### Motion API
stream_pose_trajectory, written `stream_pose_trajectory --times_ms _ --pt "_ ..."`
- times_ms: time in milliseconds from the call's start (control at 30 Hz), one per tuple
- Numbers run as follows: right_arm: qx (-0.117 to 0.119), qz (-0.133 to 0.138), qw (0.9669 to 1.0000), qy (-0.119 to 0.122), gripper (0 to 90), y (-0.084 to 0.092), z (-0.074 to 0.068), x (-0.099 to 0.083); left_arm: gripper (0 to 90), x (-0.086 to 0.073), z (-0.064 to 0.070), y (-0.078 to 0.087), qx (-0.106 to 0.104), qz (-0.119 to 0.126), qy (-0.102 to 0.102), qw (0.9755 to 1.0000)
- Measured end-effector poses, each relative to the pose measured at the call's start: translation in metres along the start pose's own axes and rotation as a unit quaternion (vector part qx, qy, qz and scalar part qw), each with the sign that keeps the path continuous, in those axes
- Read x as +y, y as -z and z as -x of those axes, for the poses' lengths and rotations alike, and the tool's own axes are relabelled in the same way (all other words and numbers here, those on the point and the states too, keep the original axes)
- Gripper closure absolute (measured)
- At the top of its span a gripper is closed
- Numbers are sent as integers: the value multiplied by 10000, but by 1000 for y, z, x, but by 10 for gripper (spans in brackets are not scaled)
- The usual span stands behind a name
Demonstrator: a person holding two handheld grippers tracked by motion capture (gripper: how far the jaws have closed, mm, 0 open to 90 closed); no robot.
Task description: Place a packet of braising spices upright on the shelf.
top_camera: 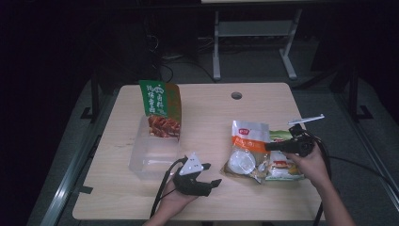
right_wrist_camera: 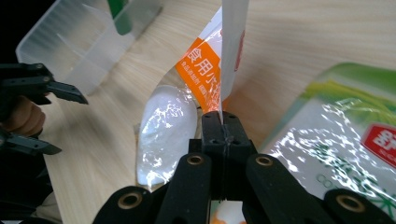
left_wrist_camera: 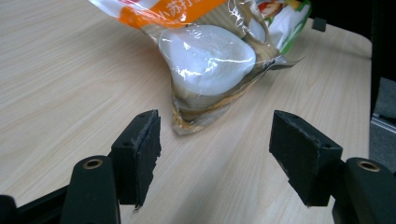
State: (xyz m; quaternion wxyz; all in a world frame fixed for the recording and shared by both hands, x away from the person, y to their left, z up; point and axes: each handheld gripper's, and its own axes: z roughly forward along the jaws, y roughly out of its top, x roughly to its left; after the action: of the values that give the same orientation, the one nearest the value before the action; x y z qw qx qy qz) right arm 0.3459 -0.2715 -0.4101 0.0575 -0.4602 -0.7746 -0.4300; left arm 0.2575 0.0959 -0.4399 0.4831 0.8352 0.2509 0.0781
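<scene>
An orange-and-white food packet [top_camera: 247, 150] with a white lump inside lies on the wooden table [top_camera: 211, 113], right of centre. My right gripper [top_camera: 269, 146] is shut on its edge; in the right gripper view the jaws [right_wrist_camera: 224, 122] pinch the film, which rises as a thin strip above them. Under the packet's right side lies a green-and-white packet [top_camera: 282, 168]. My left gripper [top_camera: 211, 173] rests near the front edge, open and holding nothing. In the left gripper view its jaws [left_wrist_camera: 215, 135] stand apart just short of the packet's corner [left_wrist_camera: 205, 60].
A clear plastic container [top_camera: 150, 157] sits left of centre, with a green-and-red snack bag [top_camera: 160, 108] standing at its far end. A cable hole [top_camera: 236, 95] is near the table's back edge. Beyond the table stand the legs of another desk [top_camera: 216, 42].
</scene>
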Motion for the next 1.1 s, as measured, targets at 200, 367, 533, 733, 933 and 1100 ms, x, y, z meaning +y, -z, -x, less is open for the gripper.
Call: stream_pose_trajectory --times_ms 200,367,533,733,933,1100 --pt "64 150 9993 333 897 5 -18 5 332 4 0 -3 -184 -43 -15 9998" --pt "62 208 9976 660 897 8 -34 6 317 7 -2 -9 -168 -111 14 9998" --pt "48 207 9949 991 897 13 -49 6 296 15 -6 -17 -198 -61 116 9997" --pt "192 250 9895 1412 897 16 -65 7 276 23 -13 -29 -230 41 292 9993" --pt "364 225 9853 1652 897 16 -74 9 319 26 -26 -40 -392 75 476 9981" --pt "443 205 9823 1806 897 15 -79 9 529 28 -32 -45 -564 45 680 9961"
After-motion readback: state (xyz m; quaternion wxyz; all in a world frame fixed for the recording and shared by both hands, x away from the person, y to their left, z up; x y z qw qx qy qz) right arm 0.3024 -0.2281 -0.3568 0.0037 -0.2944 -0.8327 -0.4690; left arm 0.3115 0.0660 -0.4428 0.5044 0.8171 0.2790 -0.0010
